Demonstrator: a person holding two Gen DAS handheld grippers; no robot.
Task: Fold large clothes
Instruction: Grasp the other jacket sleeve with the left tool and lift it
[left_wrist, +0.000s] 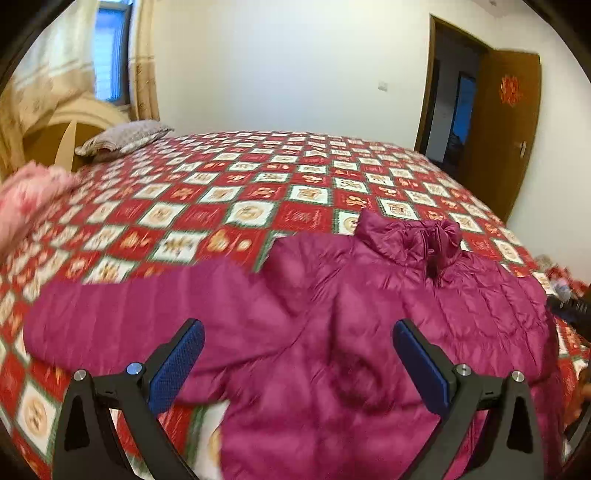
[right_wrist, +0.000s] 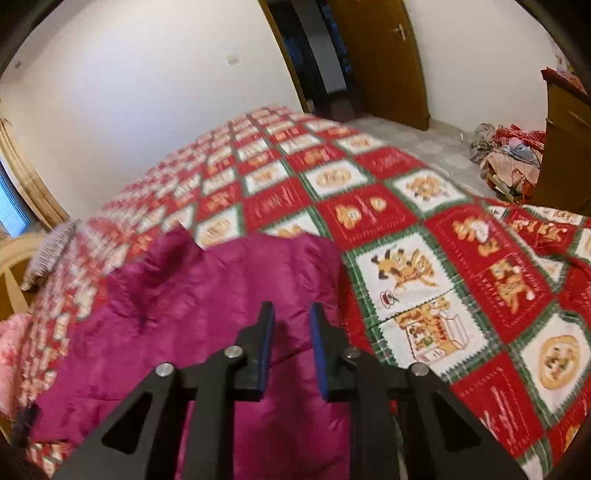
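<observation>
Two grippers are hovering over one magenta puffer jacket (left_wrist: 369, 332) that is lying spread on the checked bedspread (left_wrist: 221, 206). I am seeing the left gripper (left_wrist: 298, 354) standing wide open, nothing between its jaws, the jacket's body and left sleeve (left_wrist: 129, 314) lying just beyond them. The right gripper (right_wrist: 291, 350) is showing only a narrow gap with no cloth in it, the jacket's edge lying just past its tips. I am judging the slick padding likely to slip, or the jaws to be pinching bedspread along with jacket, if I am closing too low.
</observation>
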